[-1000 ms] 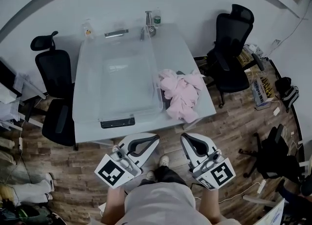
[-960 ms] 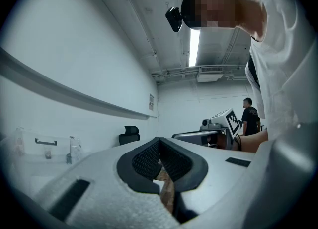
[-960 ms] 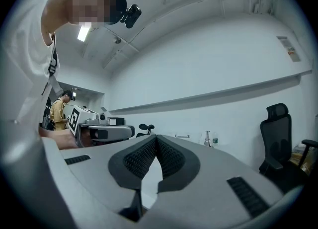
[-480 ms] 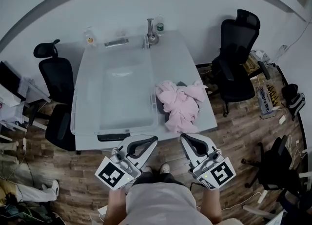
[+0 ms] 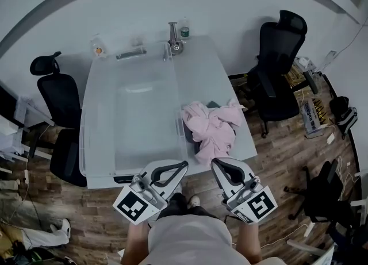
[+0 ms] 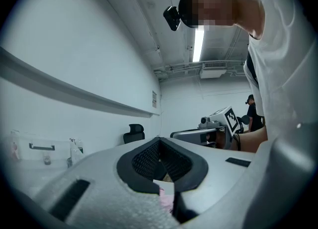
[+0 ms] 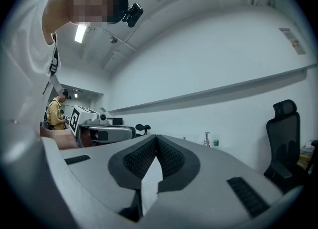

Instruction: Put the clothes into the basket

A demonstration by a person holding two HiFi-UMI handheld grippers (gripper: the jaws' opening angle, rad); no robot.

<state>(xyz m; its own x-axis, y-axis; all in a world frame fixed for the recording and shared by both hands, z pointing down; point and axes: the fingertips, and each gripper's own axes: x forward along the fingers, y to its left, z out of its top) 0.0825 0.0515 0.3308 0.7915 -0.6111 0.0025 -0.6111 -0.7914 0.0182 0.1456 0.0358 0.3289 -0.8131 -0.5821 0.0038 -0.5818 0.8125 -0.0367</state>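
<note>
A pile of pink clothes lies on the right half of the white table, with a dark garment under its near side. A large clear plastic basket with a dark handle fills the table's left half, and I see nothing in it. My left gripper and right gripper are side by side at the table's near edge, both shut and holding nothing. The clothes lie just beyond the right gripper's tips. In the left gripper view its jaws meet; in the right gripper view the jaws meet too.
Black office chairs stand left and right of the table. Two bottles and a metal flask stand at the table's far edge by the wall. Boxes and cables clutter the wood floor at right.
The table and basket have drawn nearer in the head view, so the gripper tips now reach the table's near edge. Both grippers stay shut and the clothes have not moved.
</note>
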